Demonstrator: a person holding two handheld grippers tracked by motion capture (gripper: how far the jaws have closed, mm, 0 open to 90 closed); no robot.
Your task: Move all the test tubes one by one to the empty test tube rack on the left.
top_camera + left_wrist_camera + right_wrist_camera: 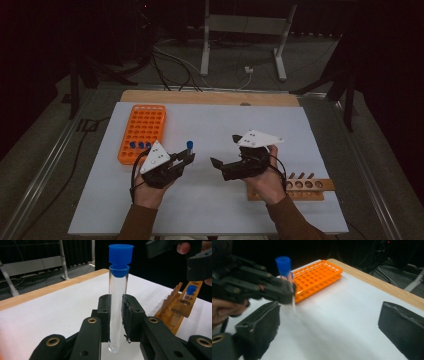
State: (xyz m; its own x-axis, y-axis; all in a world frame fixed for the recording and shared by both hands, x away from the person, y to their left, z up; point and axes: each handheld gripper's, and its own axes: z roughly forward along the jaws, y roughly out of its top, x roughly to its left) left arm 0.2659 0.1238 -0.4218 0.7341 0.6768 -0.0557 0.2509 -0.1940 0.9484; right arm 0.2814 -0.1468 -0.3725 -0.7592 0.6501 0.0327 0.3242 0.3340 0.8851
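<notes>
Test tube with the blue cap is what I am carrying — it stands upright, clamped at mid-length in my left gripper, lifted off the white table between the two racks.

Working down from the biggest things: the orange rack sits behind and to the left with a few blue-capped tubes in its near row, and the wooden rack lies on the right, under my right hand. In the left gripper view that wooden rack already has one capped tube standing in it.

My right gripper faces the tube with its jaws spread wide, grasping nothing.

As I judge it, the tube is bound for a hand-over or for the wooden rack. I would keep it vertical, close the right jaws below the cap — not on it — and release the left gripper only once the right grip is firm.
</notes>
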